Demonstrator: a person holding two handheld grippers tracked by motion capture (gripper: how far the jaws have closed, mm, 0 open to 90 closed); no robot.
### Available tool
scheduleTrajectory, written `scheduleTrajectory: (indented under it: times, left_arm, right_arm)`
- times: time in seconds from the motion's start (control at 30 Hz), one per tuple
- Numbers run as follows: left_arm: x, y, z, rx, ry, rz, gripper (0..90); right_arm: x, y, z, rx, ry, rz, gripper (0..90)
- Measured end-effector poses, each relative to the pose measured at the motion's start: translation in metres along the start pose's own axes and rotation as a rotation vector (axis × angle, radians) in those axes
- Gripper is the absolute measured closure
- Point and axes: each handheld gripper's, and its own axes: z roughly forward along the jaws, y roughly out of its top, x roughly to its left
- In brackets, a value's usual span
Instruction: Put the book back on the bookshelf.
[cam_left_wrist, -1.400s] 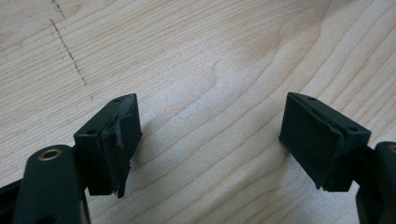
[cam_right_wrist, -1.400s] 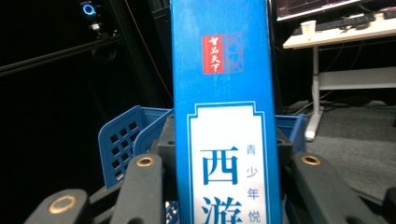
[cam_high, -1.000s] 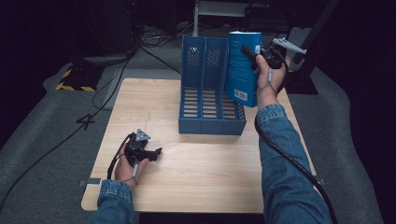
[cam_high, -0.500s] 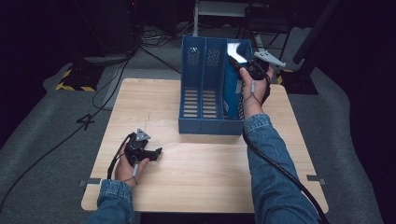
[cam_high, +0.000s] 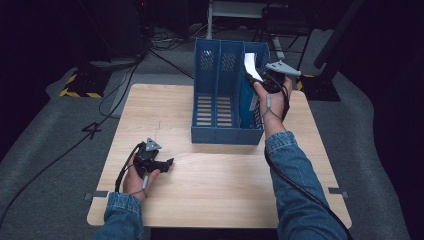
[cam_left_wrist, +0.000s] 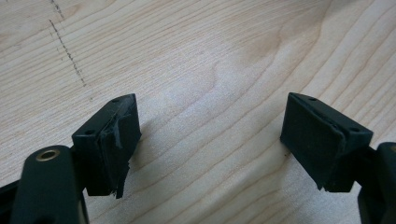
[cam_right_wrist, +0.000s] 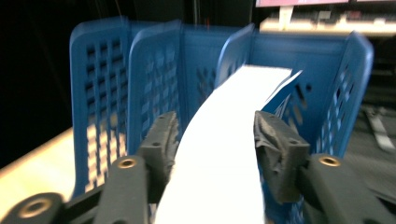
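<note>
A blue three-slot file rack stands at the back of the wooden table. A blue book with white page edges stands tilted in the rack's right-hand slot. My right gripper straddles the book's top. Its jaws have just been opening, and the book is still between the pads with its cover flaring. My left gripper rests open on the table near the front left, with bare wood between its jaws.
The two left slots of the rack hold nothing visible. Cables trail over the grey floor behind and left of the table. A black-and-yellow striped edge lies at the back left, and a dark stand is behind the right corner.
The right hand has carried the book down and to the left, from above the rack's right side into the right-hand slot. The left hand has stayed put.
</note>
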Motion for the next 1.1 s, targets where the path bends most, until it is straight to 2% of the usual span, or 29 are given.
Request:
scheduleTrajectory:
  times: [0.03, 0.07, 0.1, 0.13, 0.17, 0.2, 0.23, 0.27, 0.3, 0.33, 0.37, 0.4, 0.47, 0.5, 0.53, 0.6, 0.63, 0.73, 0.77, 0.83, 0.9, 0.97, 1.0, 1.03, 1.1]
  left_arm:
    - [0.0, 0.0, 0.0, 0.001, 0.003, 0.003, 20.0]
    - [0.0, 0.0, 0.0, 0.001, 0.003, 0.003, 20.0]
    - [0.0, 0.0, 0.0, 0.0, 0.002, 0.002, 20.0]
    - [0.0, 0.0, 0.0, 0.001, 0.0, 0.001, 20.0]
    - [0.0, 0.0, 0.0, 0.0, 0.002, 0.002, 20.0]
    - [0.0, 0.0, 0.0, 0.0, 0.002, 0.002, 20.0]
    - [0.0, 0.0, 0.0, 0.0, 0.0, 0.0, 20.0]
    - [0.0, 0.0, 0.0, 0.003, -0.001, 0.0, 19.9]
    - [0.0, 0.0, 0.0, 0.003, -0.001, 0.001, 20.0]
    - [0.0, 0.0, 0.0, 0.003, -0.001, 0.0, 20.0]
    - [0.0, 0.0, 0.0, 0.003, -0.002, 0.001, 20.0]
    - [0.0, 0.0, 0.0, 0.004, -0.002, 0.001, 20.0]
    - [0.0, 0.0, 0.0, 0.001, 0.002, 0.002, 20.0]
    - [0.0, 0.0, 0.0, 0.001, 0.002, 0.002, 20.0]
    - [0.0, 0.0, 0.0, 0.002, -0.002, -0.002, 20.0]
    - [0.0, 0.0, 0.0, 0.003, -0.001, -0.001, 20.0]
    - [0.0, 0.0, 0.0, 0.004, 0.001, 0.001, 19.9]
    - [0.0, 0.0, 0.0, 0.001, 0.002, 0.001, 19.9]
    - [0.0, 0.0, 0.0, 0.001, 0.002, 0.001, 19.9]
    - [0.0, 0.0, 0.0, 0.001, 0.002, 0.001, 20.0]
    - [0.0, 0.0, 0.0, 0.003, 0.0, 0.001, 19.9]
    - [0.0, 0.0, 0.0, 0.004, -0.001, -0.001, 19.9]
    - [0.0, 0.0, 0.0, 0.004, -0.001, -0.001, 19.9]
    - [0.0, 0.0, 0.0, 0.003, -0.001, 0.0, 19.9]
    - [0.0, 0.0, 0.0, 0.004, -0.002, 0.0, 19.9]
  right_arm:
    - [0.003, 0.006, -0.002, 0.059, -0.016, -0.019, 46.4]
    - [0.004, 0.009, -0.002, 0.089, -0.031, -0.033, 46.3]
    - [0.004, 0.009, -0.002, 0.089, -0.031, -0.033, 46.3]
    - [0.003, 0.013, -0.001, 0.124, -0.045, -0.037, 45.7]
    - [0.002, 0.016, 0.001, 0.161, -0.048, -0.025, 44.8]
    - [-0.001, 0.023, 0.007, 0.226, -0.041, 0.012, 43.2]
    - [-0.001, 0.023, 0.007, 0.226, -0.041, 0.012, 43.2]
    - [-0.002, 0.026, 0.009, 0.251, -0.035, 0.033, 42.7]
    - [-0.003, 0.036, 0.016, 0.325, -0.023, 0.059, 42.6]
    - [-0.003, 0.036, 0.016, 0.325, -0.023, 0.059, 42.6]
    - [-0.003, 0.039, 0.018, 0.348, -0.022, 0.071, 42.7]
    - [-0.004, 0.047, 0.024, 0.414, -0.018, 0.083, 42.4]
    - [-0.003, 0.049, 0.025, 0.426, -0.026, 0.082, 43.0]
    - [-0.002, 0.053, 0.028, 0.429, -0.057, 0.052, 45.3]
    - [-0.001, 0.055, 0.031, 0.454, -0.069, 0.045, 45.6]
    - [-0.003, 0.057, 0.037, 0.484, -0.078, 0.054, 49.0]
    - [-0.004, 0.059, 0.039, 0.498, -0.088, 0.056, 54.0]
    - [-0.004, 0.059, 0.038, 0.489, -0.097, 0.05, 57.8]
    - [-0.005, 0.057, 0.035, 0.467, -0.09, 0.052, 59.7]
    - [-0.006, 0.057, 0.034, 0.459, -0.085, 0.052, 60.0]
    - [-0.01, 0.054, 0.032, 0.416, -0.087, 0.051, 60.8]
    - [-0.011, 0.055, 0.029, 0.357, -0.109, 0.04, 61.0]
    - [-0.011, 0.055, 0.029, 0.357, -0.109, 0.04, 61.0]
    - [-0.01, 0.06, 0.029, 0.296, -0.129, 0.051, 61.0]
    - [-0.011, 0.063, 0.03, 0.296, -0.125, 0.06, 61.0]
